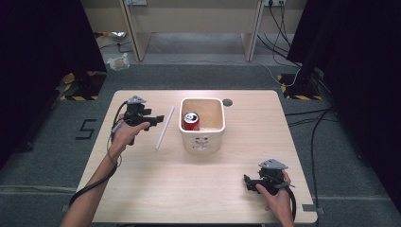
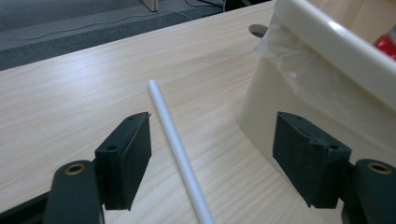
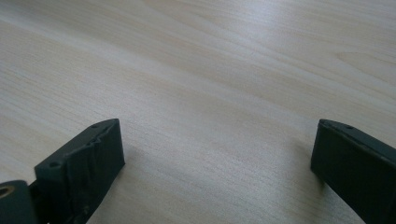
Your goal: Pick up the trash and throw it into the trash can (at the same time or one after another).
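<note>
The left gripper [image 2: 212,158] has its fingers [image 2: 126,158] spread wide on either side of a white straw [image 2: 175,144] lying flat on the worktop [image 2: 70,93], apparently lined up to close on it. The straw sits loose between them, touching neither. Just beside it stands a cream tub [image 1: 202,124] with a red can [image 1: 191,120] upright inside; whether the can is open is hard to tell from above. The right gripper [image 3: 215,172], well apart near the worktop's front corner, holds its fingers [image 3: 84,172] apart over bare wood, probably parked out of the way.
</note>
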{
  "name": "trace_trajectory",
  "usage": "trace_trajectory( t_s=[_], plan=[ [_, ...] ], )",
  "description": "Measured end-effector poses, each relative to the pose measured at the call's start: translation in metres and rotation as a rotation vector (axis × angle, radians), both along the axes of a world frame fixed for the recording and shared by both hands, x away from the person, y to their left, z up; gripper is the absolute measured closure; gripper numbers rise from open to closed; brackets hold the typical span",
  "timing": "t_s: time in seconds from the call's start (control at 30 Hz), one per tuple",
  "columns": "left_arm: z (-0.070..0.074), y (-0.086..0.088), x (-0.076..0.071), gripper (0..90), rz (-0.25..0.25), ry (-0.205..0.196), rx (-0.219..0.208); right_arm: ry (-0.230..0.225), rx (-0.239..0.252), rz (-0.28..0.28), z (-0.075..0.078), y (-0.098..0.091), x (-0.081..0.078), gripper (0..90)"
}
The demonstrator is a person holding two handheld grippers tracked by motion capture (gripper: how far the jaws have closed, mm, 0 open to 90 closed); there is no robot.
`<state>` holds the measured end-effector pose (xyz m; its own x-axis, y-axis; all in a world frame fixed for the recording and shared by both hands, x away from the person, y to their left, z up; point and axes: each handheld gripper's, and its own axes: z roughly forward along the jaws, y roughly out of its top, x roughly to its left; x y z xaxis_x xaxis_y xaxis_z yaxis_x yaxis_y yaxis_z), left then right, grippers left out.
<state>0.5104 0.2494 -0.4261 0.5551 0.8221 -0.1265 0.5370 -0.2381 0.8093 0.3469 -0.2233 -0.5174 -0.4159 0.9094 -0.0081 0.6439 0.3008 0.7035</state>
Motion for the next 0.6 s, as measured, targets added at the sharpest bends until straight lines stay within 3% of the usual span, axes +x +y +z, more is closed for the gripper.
trace_trajectory(
  t_s=[0.33,0.6],
  plan=[
    [-0.034,-0.007,0.008,32.5,0.022,0.033,0.046,0.000,0.000,0.000,0.000,0.000,0.000,2.9],
    [-0.045,-0.016,0.012,35.4,0.015,0.036,0.079,0.000,-0.001,0.000,0.000,0.000,0.000,2.9]
  ],
)
